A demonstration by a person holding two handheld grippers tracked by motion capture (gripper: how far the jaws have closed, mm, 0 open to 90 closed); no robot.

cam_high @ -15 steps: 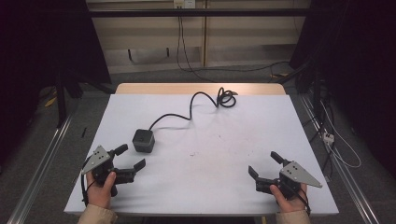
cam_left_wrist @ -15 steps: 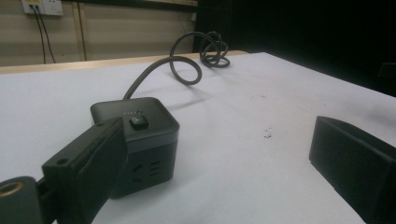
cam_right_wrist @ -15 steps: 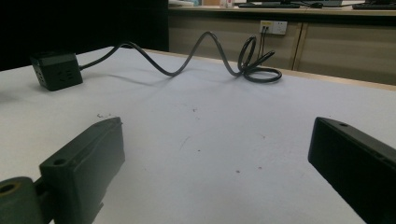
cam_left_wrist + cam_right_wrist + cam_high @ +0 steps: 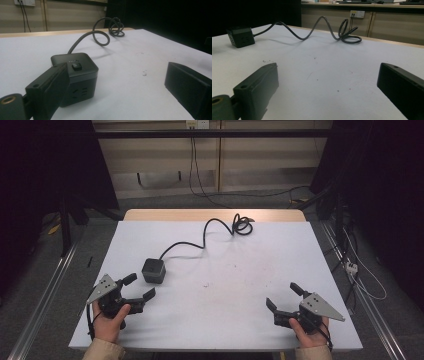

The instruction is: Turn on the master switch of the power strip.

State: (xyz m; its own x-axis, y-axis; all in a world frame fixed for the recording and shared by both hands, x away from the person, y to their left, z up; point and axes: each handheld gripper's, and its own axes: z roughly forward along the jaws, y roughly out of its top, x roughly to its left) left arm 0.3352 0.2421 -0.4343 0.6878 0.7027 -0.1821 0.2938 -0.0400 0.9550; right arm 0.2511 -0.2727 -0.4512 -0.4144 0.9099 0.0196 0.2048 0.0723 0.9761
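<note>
A black cube-shaped power socket (image 4: 153, 270) sits left of centre on the white table (image 4: 235, 320). Its black cable (image 4: 186, 245) snakes back to a coil (image 4: 242, 225) at the far edge. My left gripper (image 4: 140, 286) rests at the front left, open, just short of the cube. In the left gripper view the cube (image 4: 80, 72) stands close behind the left jaw, and the gripper (image 4: 115, 75) holds nothing. My right gripper (image 4: 282, 295) lies at the front right, open and empty. In the right gripper view the cube (image 4: 240, 37) is far off, beyond the gripper (image 4: 327, 72).
The table's wooden far edge (image 4: 215, 214) shows past the white top. Metal rails (image 4: 50, 290) run along both sides on the floor. Loose cables (image 4: 360, 270) lie on the floor at the right. A wall socket (image 4: 357, 13) is behind the table.
</note>
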